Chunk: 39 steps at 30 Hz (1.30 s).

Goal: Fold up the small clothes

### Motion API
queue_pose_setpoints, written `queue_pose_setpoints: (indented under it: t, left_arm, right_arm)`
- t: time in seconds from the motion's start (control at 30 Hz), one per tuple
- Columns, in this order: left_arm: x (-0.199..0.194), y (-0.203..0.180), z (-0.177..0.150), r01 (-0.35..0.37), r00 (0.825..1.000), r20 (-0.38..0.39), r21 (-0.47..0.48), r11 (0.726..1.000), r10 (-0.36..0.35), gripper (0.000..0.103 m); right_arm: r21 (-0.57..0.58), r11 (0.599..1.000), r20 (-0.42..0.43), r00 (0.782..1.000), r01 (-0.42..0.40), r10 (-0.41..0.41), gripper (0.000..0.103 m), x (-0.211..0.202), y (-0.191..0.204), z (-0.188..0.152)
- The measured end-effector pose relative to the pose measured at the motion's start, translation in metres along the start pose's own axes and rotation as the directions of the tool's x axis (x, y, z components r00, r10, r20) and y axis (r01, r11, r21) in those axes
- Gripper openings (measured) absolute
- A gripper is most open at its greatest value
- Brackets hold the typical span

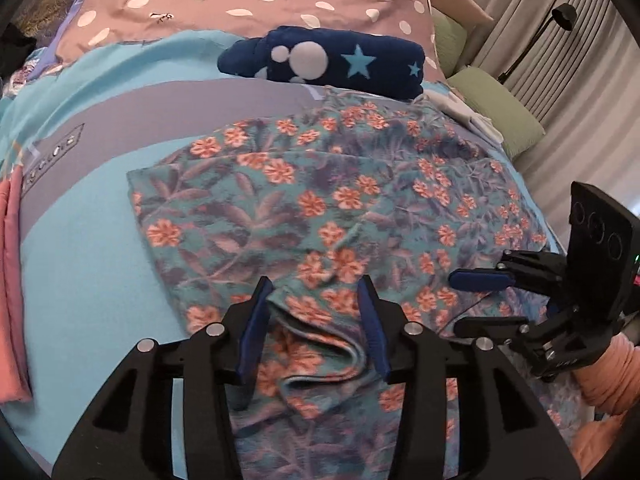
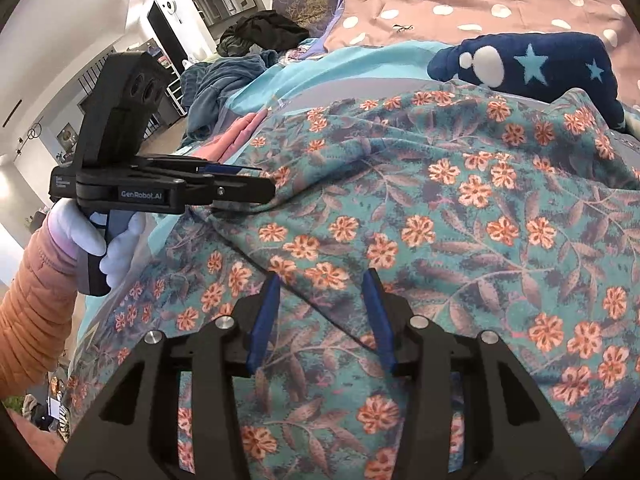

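A teal garment with orange flowers (image 1: 320,200) lies spread on the bed, its near edge rumpled into a fold. My left gripper (image 1: 314,292) stands open over that near edge. The loose fold lies between its blue pads without being pinched. My right gripper (image 1: 468,304) comes in from the right, low over the garment's right side, its jaws apart. In the right wrist view the right gripper (image 2: 322,280) hovers open above the flowered garment (image 2: 440,200) with nothing gripped. The left gripper (image 2: 270,186) shows side-on at the left, held by a gloved hand.
A folded navy cloth with stars and white dots (image 1: 340,60) sits behind the garment. A pink cloth (image 1: 12,280) lies at the left on the light blue sheet (image 1: 80,260). Green pillows (image 1: 500,112) line the right edge. A dark clothes pile (image 2: 264,32) is far left.
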<state>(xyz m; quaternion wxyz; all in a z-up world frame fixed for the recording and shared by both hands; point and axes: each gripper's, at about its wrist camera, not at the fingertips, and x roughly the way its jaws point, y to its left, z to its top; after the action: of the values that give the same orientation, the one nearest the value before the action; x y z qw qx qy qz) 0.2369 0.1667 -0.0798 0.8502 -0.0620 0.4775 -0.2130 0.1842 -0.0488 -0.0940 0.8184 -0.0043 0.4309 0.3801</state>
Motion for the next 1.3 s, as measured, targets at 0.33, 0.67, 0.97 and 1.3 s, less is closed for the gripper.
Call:
queue_pose_setpoints:
  t: [0.33, 0.67, 0.97, 1.3]
  left_arm:
    - [-0.018, 0.043, 0.033, -0.253, 0.958, 0.118, -0.08, 0.964, 0.261, 0.007]
    - [-0.029, -0.007, -0.003, -0.101, 0.984, 0.144, -0.035, 0.994, 0.105, 0.046]
    - [-0.027, -0.034, -0.019, -0.196, 0.971, 0.137, -0.01, 0.981, 0.195, 0.047]
    - [-0.049, 0.014, 0.032, -0.214, 0.958, 0.155, -0.181, 0.96, 0.243, 0.056]
  right_arm:
    - [-0.009, 1.0, 0.001, 1.0, 0.014, -0.014, 0.044, 0.001, 0.003, 0.0]
    - [0.195, 0.93, 0.122, 0.933, 0.311, -0.337, 0.042, -0.093, -0.064, 0.006]
    - [0.526, 0.783, 0.088, 0.894, 0.334, -0.44, 0.043, -0.175, -0.167, -0.059]
    - [0.464, 0.861, 0.104, 0.953, 0.208, -0.286, 0.051, -0.15, -0.22, 0.02]
